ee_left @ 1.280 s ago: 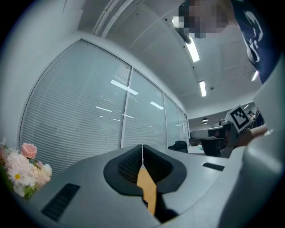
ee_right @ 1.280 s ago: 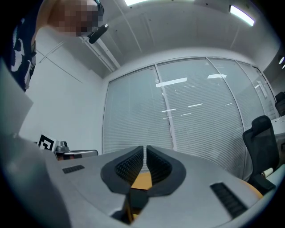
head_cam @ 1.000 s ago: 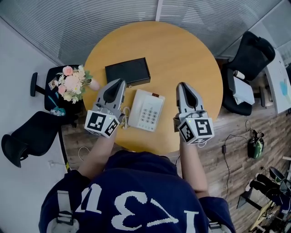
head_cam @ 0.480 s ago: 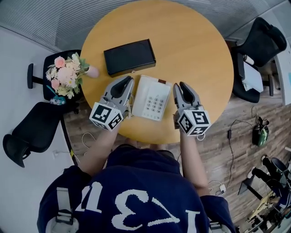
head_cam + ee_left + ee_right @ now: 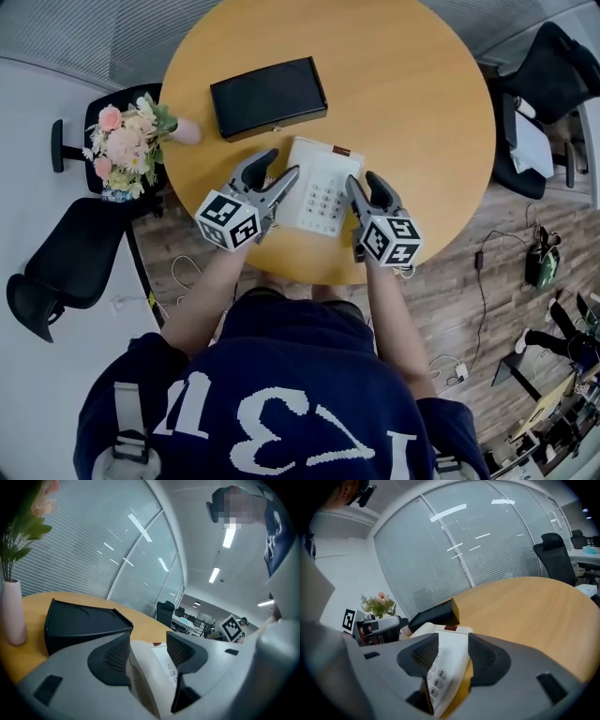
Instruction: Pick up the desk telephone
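Note:
A white desk telephone (image 5: 323,187) lies on the round wooden table (image 5: 412,103), near its front edge. My left gripper (image 5: 274,170) is at the phone's left side, and its jaws are opening. In the left gripper view the phone's left edge (image 5: 150,679) lies between the spread jaws of the left gripper (image 5: 147,645), and the pads do not clamp it. My right gripper (image 5: 365,181) is at the phone's right side, its jaws opening too. The right gripper (image 5: 452,656) straddles the phone's right edge (image 5: 447,660), one pad over the keypad and the other outside, with table showing in the gap.
A black box (image 5: 269,97) lies just behind the phone. A vase of flowers (image 5: 127,145) stands at the table's left edge. Black office chairs stand to the left (image 5: 56,272) and to the right (image 5: 553,75) of the table. Cables lie on the floor at the right.
Both grippers have come down from above the table to the phone's two sides. Their jaws, shut before, now stand apart around the phone's edges.

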{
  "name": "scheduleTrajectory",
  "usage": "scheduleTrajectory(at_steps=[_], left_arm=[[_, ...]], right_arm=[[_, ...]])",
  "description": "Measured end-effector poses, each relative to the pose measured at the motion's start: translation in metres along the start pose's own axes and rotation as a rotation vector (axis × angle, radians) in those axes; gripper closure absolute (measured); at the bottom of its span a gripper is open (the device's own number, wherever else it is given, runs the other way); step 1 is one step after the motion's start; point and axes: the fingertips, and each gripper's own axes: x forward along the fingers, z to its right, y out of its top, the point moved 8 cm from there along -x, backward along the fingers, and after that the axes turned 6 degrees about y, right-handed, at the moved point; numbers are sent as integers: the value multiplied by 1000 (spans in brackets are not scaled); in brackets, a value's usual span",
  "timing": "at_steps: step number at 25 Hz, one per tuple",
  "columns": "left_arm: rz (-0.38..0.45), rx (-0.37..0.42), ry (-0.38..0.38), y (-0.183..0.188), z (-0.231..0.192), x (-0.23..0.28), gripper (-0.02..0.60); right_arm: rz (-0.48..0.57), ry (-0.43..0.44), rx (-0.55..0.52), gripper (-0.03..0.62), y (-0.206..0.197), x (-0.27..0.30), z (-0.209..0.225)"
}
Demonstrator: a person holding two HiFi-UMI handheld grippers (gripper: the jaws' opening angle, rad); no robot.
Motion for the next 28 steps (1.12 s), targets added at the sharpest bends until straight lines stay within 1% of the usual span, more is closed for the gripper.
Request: scheduleTrajectory(at_steps=[1,3,5,7,12,18,20,25,28], left_arm=[[-24,-21,-1,-6,-2,3,338],[-76,-93,-8,-19,-8,9,306],[-126,-177,-16,-31,-14,14,288],[-170,-218,-23,-39,-16,16,278],[-281,-236,-47,-48,-20,24,270],[-410,-338,-118,-50,-24,35,268],[-442,-356,-133,-50,-24,39,268],[-471,-367,-166,-50,-28,41,265],[-448,-363,-153,-49,-25,40,267]], right_arm=[[-12,-8,4,391,-4,2,2],[-37,-8,20,370,-11,5,5],[-67,11,44,356,-18,8,7],[-90,33,62,349,-23,11,7],[-118,63,106,344,-33,18,8],[-139,88,134,341,-38,26,8],[-132,89,142,342,-39,26,8],[-103,120,176,342,-43,28,11],[-97,118,194,342,-43,27,12]])
